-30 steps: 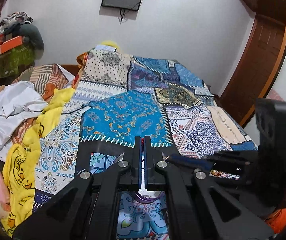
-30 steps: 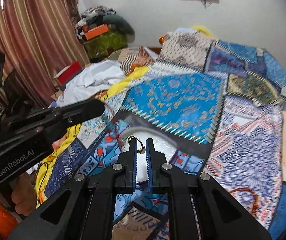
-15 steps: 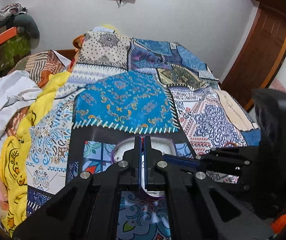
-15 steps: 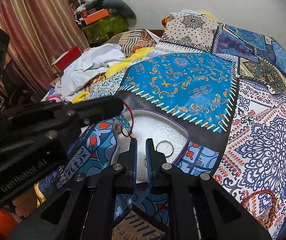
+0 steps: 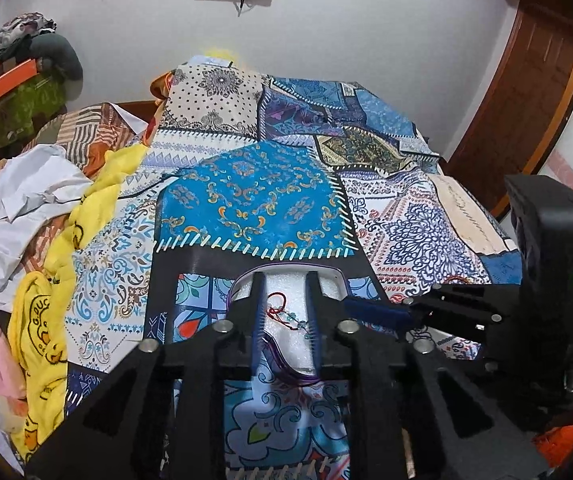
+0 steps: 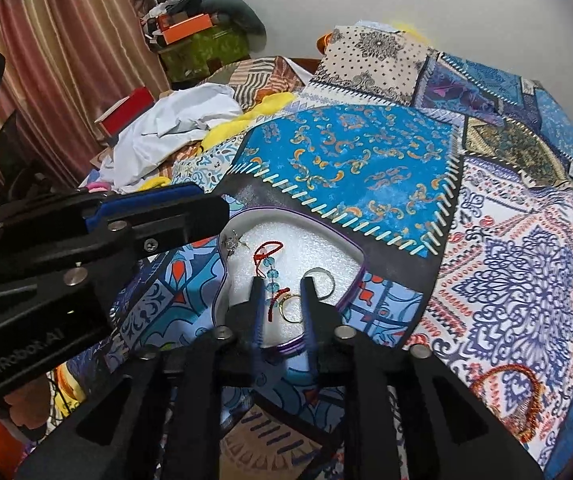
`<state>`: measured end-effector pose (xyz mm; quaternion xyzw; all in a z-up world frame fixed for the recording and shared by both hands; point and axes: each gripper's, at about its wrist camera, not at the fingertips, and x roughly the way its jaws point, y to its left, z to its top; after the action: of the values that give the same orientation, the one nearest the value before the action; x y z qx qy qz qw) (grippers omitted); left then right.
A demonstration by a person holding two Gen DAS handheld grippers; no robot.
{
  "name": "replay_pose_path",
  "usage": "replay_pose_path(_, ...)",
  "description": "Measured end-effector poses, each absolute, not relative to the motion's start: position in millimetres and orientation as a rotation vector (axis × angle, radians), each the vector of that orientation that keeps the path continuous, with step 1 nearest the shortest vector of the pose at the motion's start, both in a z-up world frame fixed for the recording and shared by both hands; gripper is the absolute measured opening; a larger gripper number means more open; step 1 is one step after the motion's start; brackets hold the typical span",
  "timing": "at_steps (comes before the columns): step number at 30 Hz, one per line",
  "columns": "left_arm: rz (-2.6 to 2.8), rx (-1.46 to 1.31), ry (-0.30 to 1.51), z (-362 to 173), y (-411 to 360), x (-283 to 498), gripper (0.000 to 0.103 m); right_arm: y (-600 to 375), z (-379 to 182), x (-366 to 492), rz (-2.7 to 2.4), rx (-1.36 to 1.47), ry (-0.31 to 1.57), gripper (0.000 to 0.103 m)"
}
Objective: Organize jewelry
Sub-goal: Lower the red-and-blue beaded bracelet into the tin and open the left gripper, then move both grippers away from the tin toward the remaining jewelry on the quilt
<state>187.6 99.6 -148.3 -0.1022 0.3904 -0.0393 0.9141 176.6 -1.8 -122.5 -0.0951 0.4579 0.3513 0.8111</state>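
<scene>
A heart-shaped tray point(image 6: 328, 226) with a purple rim and white foam lining lies on the patchwork bedspread. In it lie a red cord bracelet with teal beads point(image 6: 268, 264), a silver ring point(image 6: 320, 280), a gold ring point(image 6: 292, 308) and a small silver piece point(image 6: 234, 242). My right gripper point(image 6: 282, 290) is open just above the tray's near part, its fingers either side of the gold ring. My left gripper point(image 5: 284, 288) is open over the tray point(image 5: 334, 276), with the red bracelet point(image 5: 280, 310) lying between its fingers. A red beaded bracelet point(image 6: 514, 400) lies on the bedspread at the right.
Yellow and white clothes point(image 5: 46, 208) are heaped along the bed's left side. Bags and boxes point(image 6: 194, 36) are stacked by the curtain. A wooden door point(image 5: 542, 80) stands at the right. The bedspread point(image 6: 350, 160) stretches flat beyond the tray.
Both grippers have opened. The red cord bracelet left the left gripper and the gold ring left the right gripper; both now lie in the tray.
</scene>
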Motion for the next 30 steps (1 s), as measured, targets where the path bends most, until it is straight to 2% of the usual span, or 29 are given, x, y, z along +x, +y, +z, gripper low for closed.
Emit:
replay_pose_path(3, -0.072, -0.201, 0.787, -141, 99, 182, 0.024, -6, -115, 173, 0.729, -0.212, 0.946, 0.030)
replay_pose_path(9, -0.052, -0.188, 0.743, -123, 97, 165, 0.033, -19, -98, 170, 0.682, -0.212, 0.890, 0.031)
replay_pose_path(14, -0.045, -0.172, 0.715, -110, 92, 153, 0.034, -33, -81, 168, 0.657, -0.190, 0.843, 0.032)
replay_pose_path(19, -0.053, -0.154, 0.683, -96, 81, 144, 0.040, -53, -58, 163, 0.633, -0.173, 0.775, 0.033)
replay_pose_path(23, -0.078, -0.134, 0.673, -89, 66, 144, 0.041, -72, -45, 155, 0.622, -0.147, 0.726, 0.043)
replay_pose_path(30, -0.142, -0.113, 0.691, -92, 30, 157, 0.043, -116, -38, 148, 0.566, -0.113, 0.697, 0.045)
